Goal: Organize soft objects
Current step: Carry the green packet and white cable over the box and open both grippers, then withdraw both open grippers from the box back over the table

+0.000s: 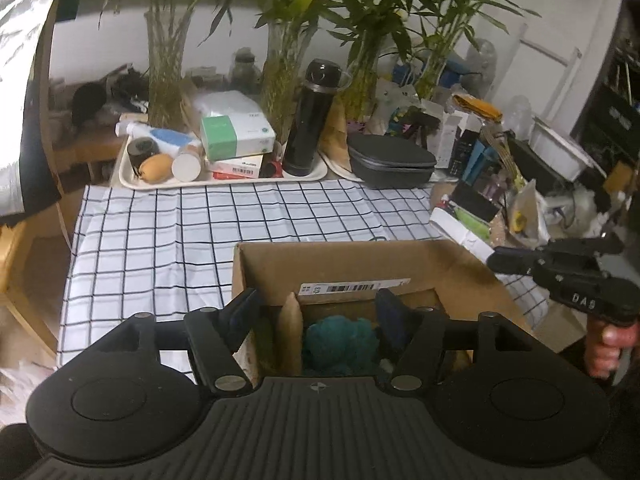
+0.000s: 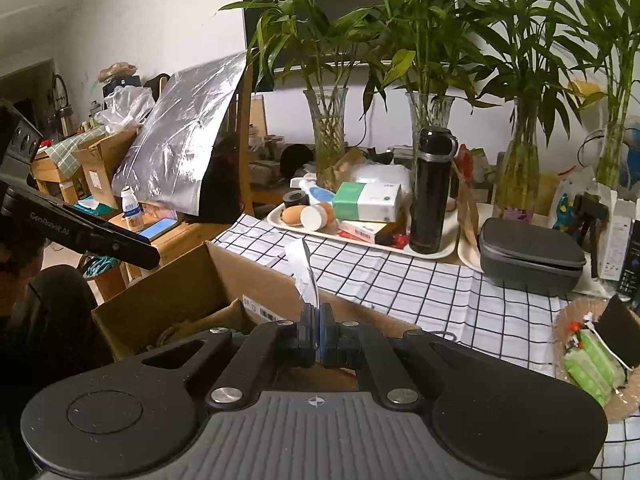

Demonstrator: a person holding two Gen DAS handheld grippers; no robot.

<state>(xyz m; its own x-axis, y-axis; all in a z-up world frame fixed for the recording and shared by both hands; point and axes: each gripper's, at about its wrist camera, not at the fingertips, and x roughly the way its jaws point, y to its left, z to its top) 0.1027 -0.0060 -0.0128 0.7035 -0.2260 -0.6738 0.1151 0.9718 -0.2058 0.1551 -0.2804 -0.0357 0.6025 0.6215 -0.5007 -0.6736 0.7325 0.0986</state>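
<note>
An open cardboard box (image 1: 360, 264) stands on the checked tablecloth (image 1: 180, 232). Inside lies a teal fluffy soft object (image 1: 340, 340), beside a cardboard flap (image 1: 290, 332). My left gripper (image 1: 320, 308) is open and empty, its fingers lowered over the box opening on either side of the teal object. My right gripper (image 2: 318, 320) is shut on a thin white soft piece (image 2: 304, 268) that sticks up from the fingertips, held over the box's near edge (image 2: 192, 276). The right gripper also shows at the right in the left wrist view (image 1: 560, 268).
A white tray (image 1: 224, 180) at the table's back holds a black flask (image 1: 310, 120), tissue boxes and small jars. A grey zip case (image 1: 390, 160) lies to its right, amid clutter. Glass vases with bamboo line the back. A woven basket (image 2: 592, 360) sits at the right.
</note>
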